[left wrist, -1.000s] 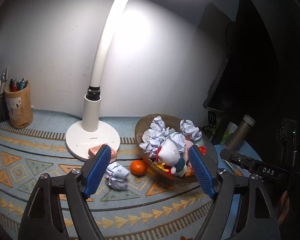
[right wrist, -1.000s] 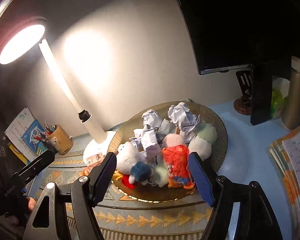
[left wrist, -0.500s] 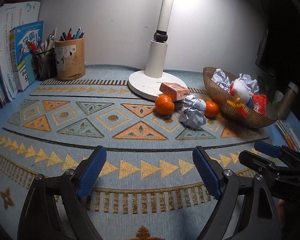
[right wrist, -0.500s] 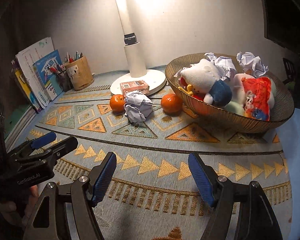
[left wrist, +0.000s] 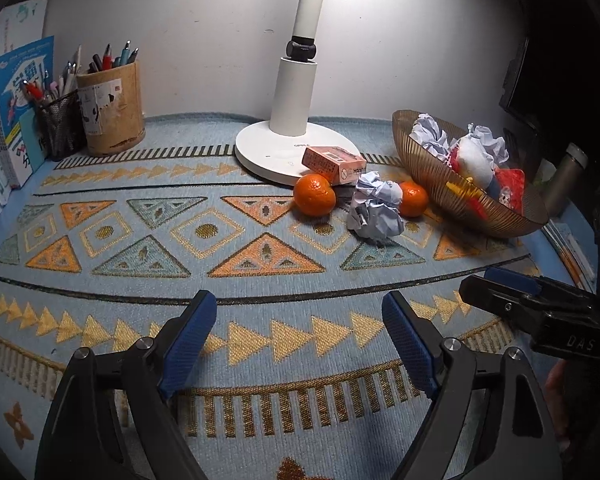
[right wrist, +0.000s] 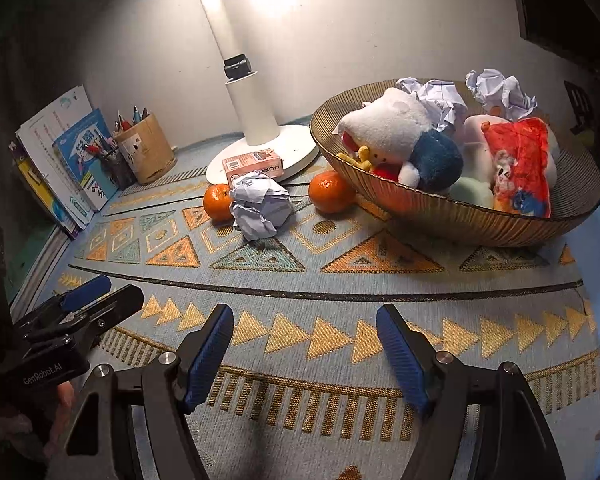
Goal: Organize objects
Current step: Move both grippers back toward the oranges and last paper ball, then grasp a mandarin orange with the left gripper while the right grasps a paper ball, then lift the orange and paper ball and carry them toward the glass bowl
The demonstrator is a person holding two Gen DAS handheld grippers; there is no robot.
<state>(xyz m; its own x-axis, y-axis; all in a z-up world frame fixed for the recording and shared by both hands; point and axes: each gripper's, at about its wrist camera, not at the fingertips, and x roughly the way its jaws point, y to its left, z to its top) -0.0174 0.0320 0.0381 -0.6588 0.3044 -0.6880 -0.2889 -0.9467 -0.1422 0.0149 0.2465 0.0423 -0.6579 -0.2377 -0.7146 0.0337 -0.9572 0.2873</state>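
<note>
On a patterned blue mat [left wrist: 260, 328] lie two oranges [left wrist: 314, 195] [left wrist: 413, 199], a crumpled paper ball [left wrist: 376, 210] between them, and a small orange box [left wrist: 334, 163] on the lamp base. A ribbed bowl [left wrist: 432, 168] at the right holds plush toys, paper balls and a red packet. The right wrist view shows the same paper ball [right wrist: 260, 204], oranges [right wrist: 217, 208] [right wrist: 331, 197], box [right wrist: 252, 162] and bowl [right wrist: 452, 212]. My left gripper [left wrist: 298, 340] and right gripper [right wrist: 305, 350] are both open and empty, low over the mat's near part, well short of the objects.
A white desk lamp [left wrist: 296, 120] stands behind the objects. Pen holders [left wrist: 110, 114] and books [left wrist: 16, 108] stand at the back left. A steel flask [left wrist: 564, 176] and papers lie right of the bowl. A wall is close behind.
Both grippers pulled back and down from above the bowl a second ago to low over the near mat. In the last half second they crept slightly forward. Objects have not moved.
</note>
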